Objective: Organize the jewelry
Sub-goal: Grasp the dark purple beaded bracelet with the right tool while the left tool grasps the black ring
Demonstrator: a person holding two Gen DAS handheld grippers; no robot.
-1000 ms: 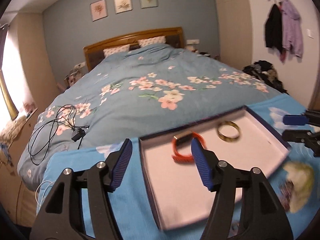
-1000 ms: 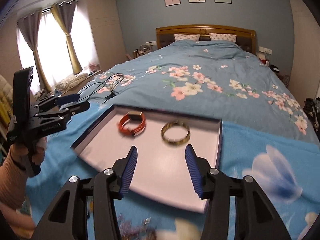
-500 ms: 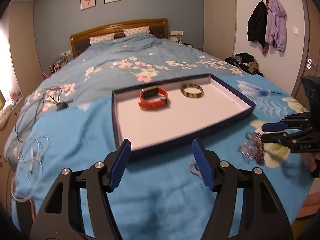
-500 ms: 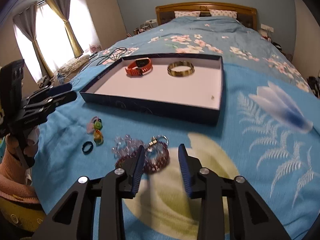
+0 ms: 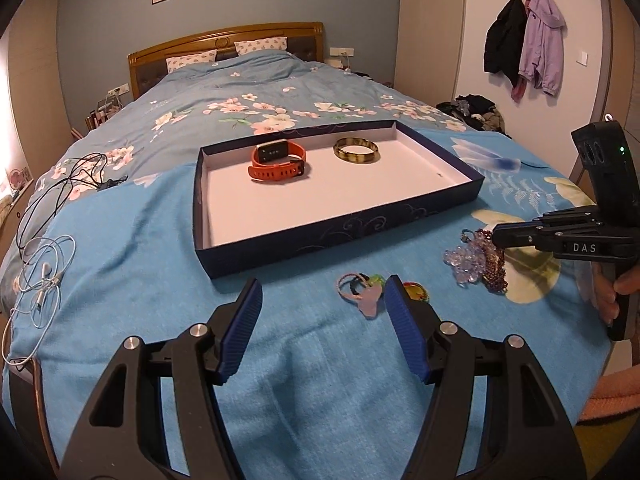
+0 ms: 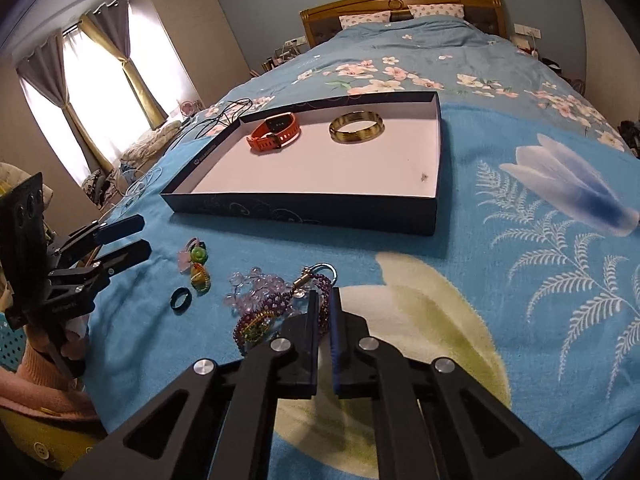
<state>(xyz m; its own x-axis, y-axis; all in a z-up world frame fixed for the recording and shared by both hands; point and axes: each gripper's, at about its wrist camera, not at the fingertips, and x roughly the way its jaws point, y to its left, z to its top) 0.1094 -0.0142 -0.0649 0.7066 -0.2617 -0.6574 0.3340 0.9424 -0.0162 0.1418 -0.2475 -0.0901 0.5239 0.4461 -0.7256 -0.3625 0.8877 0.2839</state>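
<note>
A dark blue tray [image 5: 344, 228] [image 6: 304, 210] on the bed holds an orange watch [image 5: 278, 160] [image 6: 276, 132] and a gold bangle [image 5: 356, 151] [image 6: 356, 127]. In front of it lie a purple bead bracelet [image 6: 276, 312] [image 5: 494, 264], clear crystal beads [image 6: 252, 284] [image 5: 460, 262], a pink hair tie [image 5: 360, 294], green and yellow rings [image 6: 198, 266] and a black ring [image 6: 181, 300]. My right gripper [image 6: 324, 300] is shut on the purple bead bracelet, on the bed. My left gripper [image 5: 322, 300] is open and empty, just short of the hair tie.
White earphone cable [image 5: 40, 276] and black cable [image 5: 72, 176] lie at the left of the blue bedspread [image 5: 140, 264]. Clothes hang on the wall hooks [image 5: 524, 36] at the right. Curtained window [image 6: 92, 92] at the left.
Both grippers pulled back from over the tray and dropped toward the loose jewelry in front of it. My right gripper closed from open onto the purple bead bracelet.
</note>
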